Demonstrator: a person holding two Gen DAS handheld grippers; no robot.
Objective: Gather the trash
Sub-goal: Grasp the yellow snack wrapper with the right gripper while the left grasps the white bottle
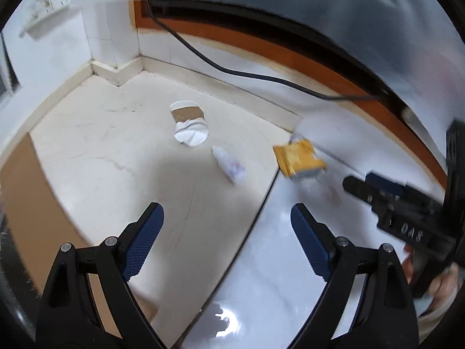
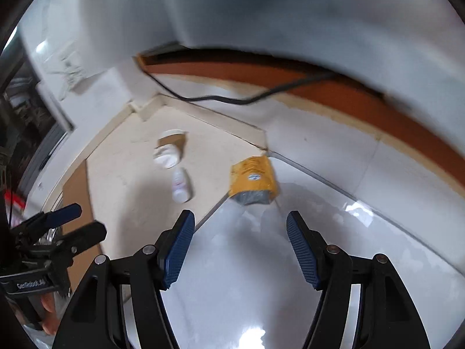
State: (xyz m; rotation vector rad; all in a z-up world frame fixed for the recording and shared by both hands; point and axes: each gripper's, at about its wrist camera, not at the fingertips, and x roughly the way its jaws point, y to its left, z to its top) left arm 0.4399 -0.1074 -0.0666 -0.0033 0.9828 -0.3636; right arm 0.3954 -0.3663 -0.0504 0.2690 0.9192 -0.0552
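Floor corner with three pieces of trash. The small plastic bottle (image 1: pixel 228 164) lies flat, long axis running 11 to 5 o'clock, cap toward 11. A crushed paper cup (image 1: pixel 190 123) lies at its 11 o'clock, mouth facing the camera; contents indistinct. The yellow packet (image 1: pixel 299 157) sits at the bottle's 3 o'clock, blurred. Left gripper (image 1: pixel 226 232) and right gripper (image 2: pixel 239 241) both gape wide, empty.

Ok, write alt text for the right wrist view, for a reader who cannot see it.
Open, empty right tongs point down at a floor with three pieces of trash ahead: a yellow packet, a small white bottle and a crushed paper cup. A black cable runs along the wall behind, and the left tongs show at the left edge.
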